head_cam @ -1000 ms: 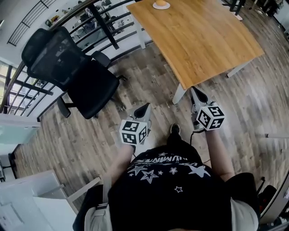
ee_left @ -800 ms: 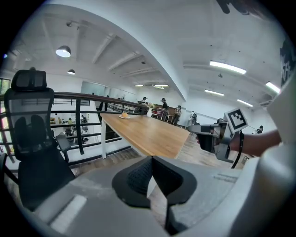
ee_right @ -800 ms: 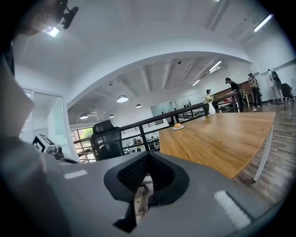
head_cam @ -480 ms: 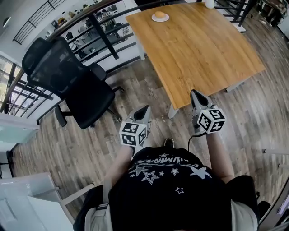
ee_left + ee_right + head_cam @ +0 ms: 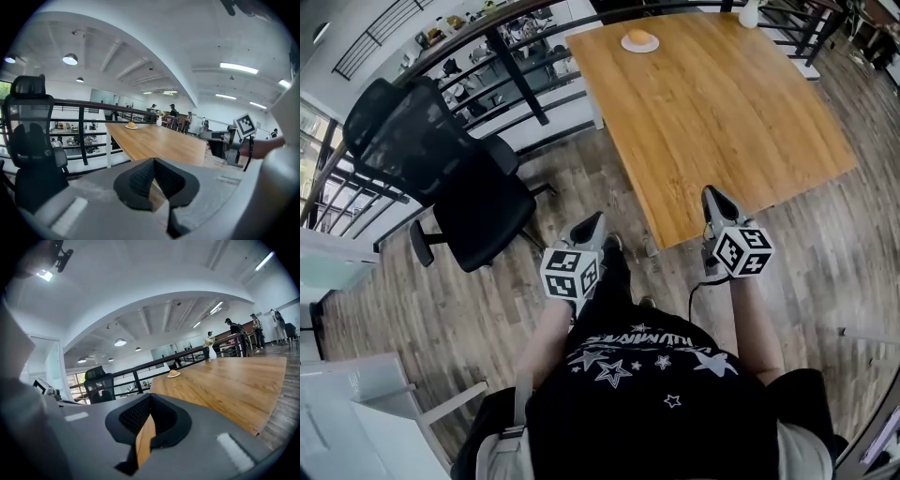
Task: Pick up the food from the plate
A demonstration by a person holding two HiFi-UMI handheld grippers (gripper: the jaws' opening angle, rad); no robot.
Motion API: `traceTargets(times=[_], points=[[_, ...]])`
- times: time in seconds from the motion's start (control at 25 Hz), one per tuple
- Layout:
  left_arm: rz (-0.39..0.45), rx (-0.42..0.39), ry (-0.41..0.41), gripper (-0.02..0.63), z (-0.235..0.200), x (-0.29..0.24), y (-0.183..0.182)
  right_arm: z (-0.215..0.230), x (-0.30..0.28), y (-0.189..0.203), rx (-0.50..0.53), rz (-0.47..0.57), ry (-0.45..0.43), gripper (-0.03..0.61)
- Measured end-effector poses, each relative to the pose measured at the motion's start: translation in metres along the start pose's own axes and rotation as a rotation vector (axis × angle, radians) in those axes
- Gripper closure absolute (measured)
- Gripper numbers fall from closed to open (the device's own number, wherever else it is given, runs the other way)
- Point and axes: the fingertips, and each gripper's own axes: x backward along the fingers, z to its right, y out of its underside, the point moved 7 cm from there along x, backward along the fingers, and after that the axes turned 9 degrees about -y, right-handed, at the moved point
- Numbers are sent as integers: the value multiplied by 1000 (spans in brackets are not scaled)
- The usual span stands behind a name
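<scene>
A round bun [image 5: 640, 37] lies on a small white plate [image 5: 627, 44] at the far corner of the wooden table [image 5: 722, 103]. It is far from both grippers. My left gripper [image 5: 596, 219] is shut and empty, held over the floor short of the table's near corner. My right gripper [image 5: 710, 193] is shut and empty too, just over the table's near edge. In the left gripper view the bun [image 5: 131, 124] is small beyond the shut left gripper [image 5: 153, 161]. The right gripper view shows the bun [image 5: 173, 373] far past the shut right gripper [image 5: 150, 401].
A black office chair [image 5: 459, 169] stands on the wood floor left of the table. A black railing [image 5: 516, 56] runs behind the table's far side. A white vase [image 5: 750, 13] stands at the table's far right. People stand far off in the background.
The person has stepped forward, so the table sits closer. Both grippers have moved toward its near edge, the right one now reaching over it. Both stay shut.
</scene>
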Motion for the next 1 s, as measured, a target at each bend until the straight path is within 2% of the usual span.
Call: traceTargets(times=[0.24,0.56,0.72,1.0], points=[[5,-1,28,612,-25,-64,-29,40,-26,-23,-16,0,38,575],[18,-6,78,612,-63,-152,-86,78,-85,-81,27,-18,62,575],[18,-8,101,612,-77,-187,-110,99,-109,-106,11,-26,85,575],[-5,-13,125,612,-104,-240,-141,119,-183,-146,45,-53,79,575]])
